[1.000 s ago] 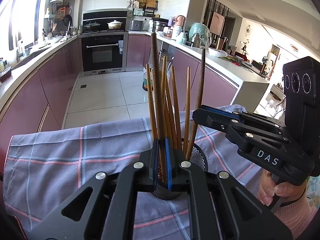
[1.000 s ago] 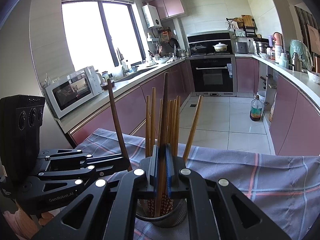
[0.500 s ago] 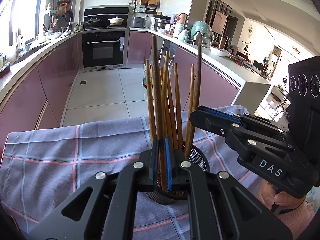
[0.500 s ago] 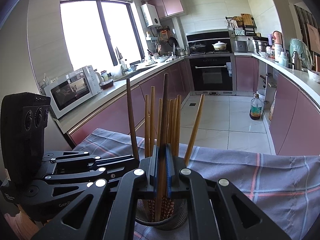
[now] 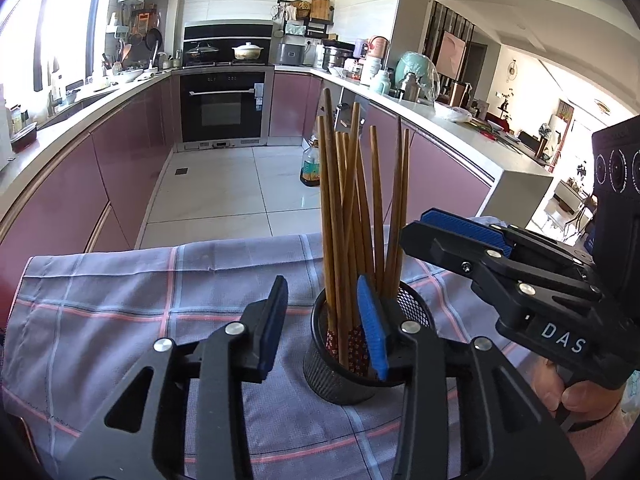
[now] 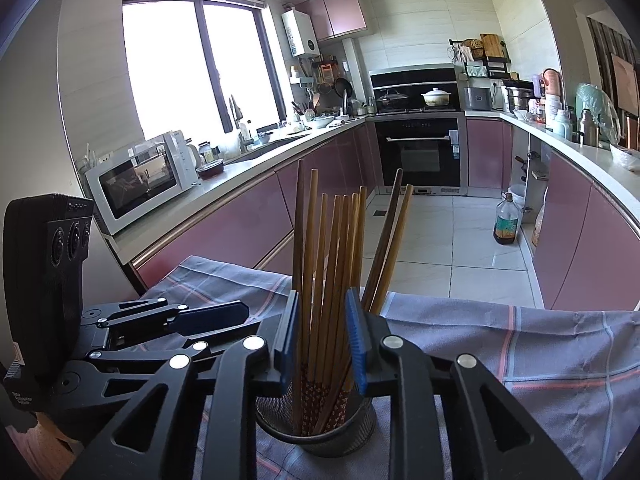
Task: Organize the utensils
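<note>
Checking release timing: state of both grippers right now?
Left gripper: open, jaws have just been opening, holding nothing.
Right gripper: open, jaws have just been opening; chopsticks stand between them, not clamped.

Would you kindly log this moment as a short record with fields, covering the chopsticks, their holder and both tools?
holder: black wire-mesh cup, upright on checked grey cloth
contents: brown wooden chopsticks, standing in the cup
left tool: jaws just opening, nothing pressed
right tool: jaws just opening, chopsticks between pads, not clamped
loose chopsticks on cloth: none visible
</note>
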`<state>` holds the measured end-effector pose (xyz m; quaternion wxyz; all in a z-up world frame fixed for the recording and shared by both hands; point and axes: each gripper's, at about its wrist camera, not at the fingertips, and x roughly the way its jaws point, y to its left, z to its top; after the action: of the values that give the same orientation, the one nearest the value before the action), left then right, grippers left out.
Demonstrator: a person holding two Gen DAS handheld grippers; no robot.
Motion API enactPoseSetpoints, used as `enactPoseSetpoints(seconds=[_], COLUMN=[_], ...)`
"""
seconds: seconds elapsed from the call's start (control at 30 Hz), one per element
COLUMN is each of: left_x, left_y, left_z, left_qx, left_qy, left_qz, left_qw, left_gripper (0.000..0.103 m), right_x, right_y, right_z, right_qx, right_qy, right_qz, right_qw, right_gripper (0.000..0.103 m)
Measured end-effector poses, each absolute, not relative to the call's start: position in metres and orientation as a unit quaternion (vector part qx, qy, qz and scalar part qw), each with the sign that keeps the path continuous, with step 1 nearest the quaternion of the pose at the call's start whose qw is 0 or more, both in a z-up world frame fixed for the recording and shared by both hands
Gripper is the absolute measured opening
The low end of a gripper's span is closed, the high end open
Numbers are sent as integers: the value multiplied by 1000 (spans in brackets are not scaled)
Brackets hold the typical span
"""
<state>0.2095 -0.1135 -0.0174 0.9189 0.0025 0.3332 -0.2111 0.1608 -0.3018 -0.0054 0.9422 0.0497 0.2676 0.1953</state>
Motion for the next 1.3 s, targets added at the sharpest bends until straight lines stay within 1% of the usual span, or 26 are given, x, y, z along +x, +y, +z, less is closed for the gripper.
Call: enactPoseSetpoints(seconds=[0.03, 0.07, 0.1, 0.13, 0.2, 0.23, 0.27, 0.3, 0.33, 0.37, 0.43, 0.53, 0.7, 1.0, 1.3], left_x=[208, 205, 202, 198, 189, 184, 179, 174, 168, 162, 151, 136, 109, 66, 45], left_y=[-112, -109, -106, -103, -95, -90, -85, -80, -75, -69, -59, -50, -32, -18, -17], left_z=[-17, -17, -18, -18, -18, -19, -19, -20, -21, -22, -27, -33, -35, -29, -15], left_qx=[1, -1, 0, 1, 0, -2, -3, -2, -4, -9, -13, -6, -10, -12, -7], left_qy=[330, 326, 321, 314, 302, 296, 292, 287, 281, 275, 267, 260, 234, 191, 158], left_qz=[-208, -203, -196, -191, -174, -167, -162, -155, -143, -135, -116, -99, -87, -61, -49], left_qw=[921, 923, 927, 930, 937, 940, 943, 945, 949, 952, 956, 961, 968, 980, 986], left_gripper=[45, 53, 58, 61, 76, 79, 83, 91, 96, 97, 98, 98, 98, 98, 98], right_x=[158, 154, 150, 146, 137, 133, 127, 122, 117, 111, 101, 88, 68, 43, 32], right_y=[-302, -302, -302, -302, -302, -302, -301, -300, -299, -298, -294, -288, -277, -262, -262], right_z=[-5, -5, -5, -5, -5, -6, -8, -9, -11, -13, -20, -32, -41, -36, -33], right_qx=[48, 47, 47, 46, 45, 44, 41, 38, 37, 36, 28, 12, 19, 7, 17], right_qy=[264, 260, 257, 252, 243, 239, 234, 230, 225, 219, 209, 210, 200, 156, 139], right_qz=[193, 190, 189, 188, 184, 183, 182, 179, 175, 174, 168, 158, 150, 128, 128], right_qw=[944, 945, 947, 948, 951, 953, 954, 956, 958, 959, 963, 965, 968, 979, 982], right_gripper=[33, 39, 42, 47, 58, 67, 73, 77, 87, 92, 96, 96, 96, 96, 96])
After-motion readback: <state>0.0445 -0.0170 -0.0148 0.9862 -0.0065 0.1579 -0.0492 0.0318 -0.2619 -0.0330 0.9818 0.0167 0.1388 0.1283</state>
